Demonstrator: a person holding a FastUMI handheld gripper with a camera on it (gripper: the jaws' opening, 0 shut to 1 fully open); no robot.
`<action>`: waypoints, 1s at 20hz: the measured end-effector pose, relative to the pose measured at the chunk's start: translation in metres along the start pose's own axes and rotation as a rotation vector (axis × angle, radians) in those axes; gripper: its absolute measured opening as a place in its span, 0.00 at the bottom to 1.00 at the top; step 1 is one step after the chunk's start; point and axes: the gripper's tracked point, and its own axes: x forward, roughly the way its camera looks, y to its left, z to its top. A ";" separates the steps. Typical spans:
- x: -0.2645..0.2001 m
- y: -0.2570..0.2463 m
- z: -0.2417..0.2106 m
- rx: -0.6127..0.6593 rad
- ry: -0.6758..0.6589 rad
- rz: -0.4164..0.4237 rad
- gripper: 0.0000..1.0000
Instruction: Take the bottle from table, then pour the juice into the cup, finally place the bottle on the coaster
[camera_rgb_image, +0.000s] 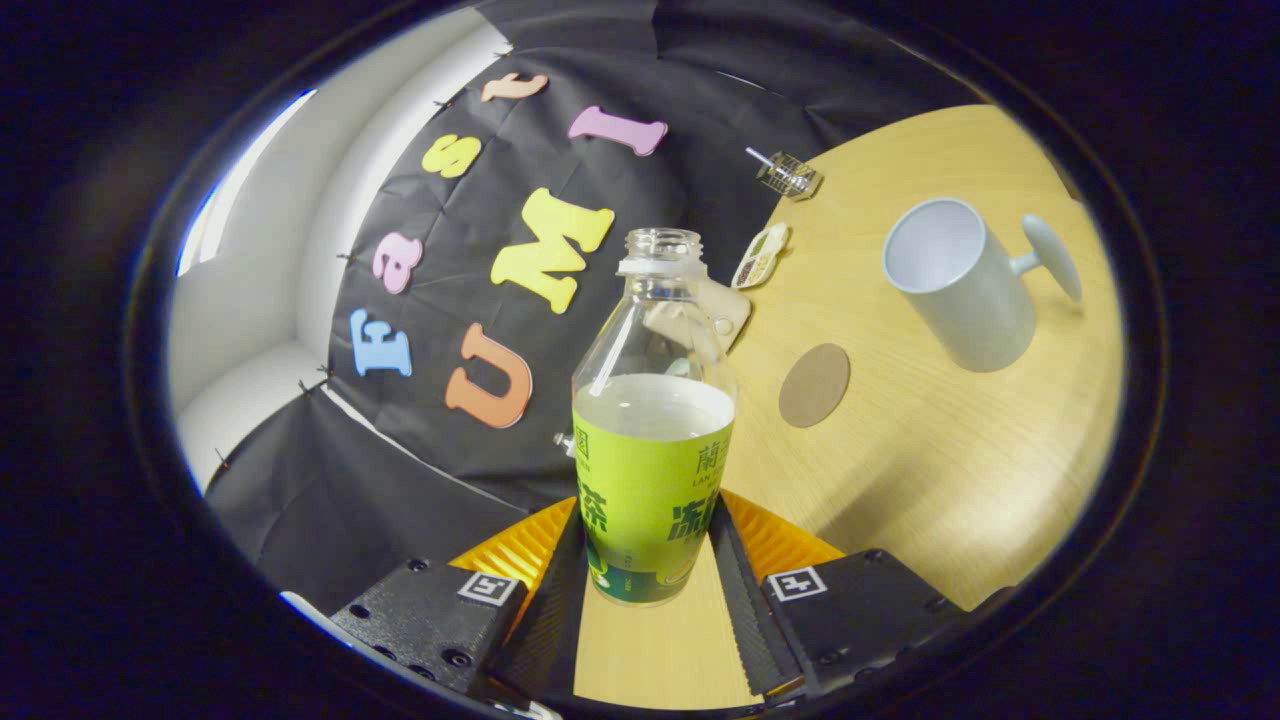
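Observation:
My gripper (648, 520) is shut on the bottle (650, 480), with one finger pressing each side of its green label. The bottle has no cap and holds pale juice up to the top of the label. It seems to be held a little above the wooden table (950, 480), which runs slanted across the view. The round brown coaster (814, 385) lies flat just beyond the bottle on the right. Farther right stands the white cup (955, 290), open and apparently empty, its handle pointing away from the bottle.
A beige object (728, 312) sits right behind the bottle's shoulder. Past it lie a small oval tag (760, 257) and a small clear piece (788, 175) near the table's far edge. The black cloth wall closes off the left side.

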 end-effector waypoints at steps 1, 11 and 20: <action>-0.002 0.000 0.003 0.034 -0.008 0.010 0.76; -0.003 -0.004 0.025 0.301 -0.061 0.076 0.75; 0.008 0.011 0.043 0.497 -0.096 0.135 0.75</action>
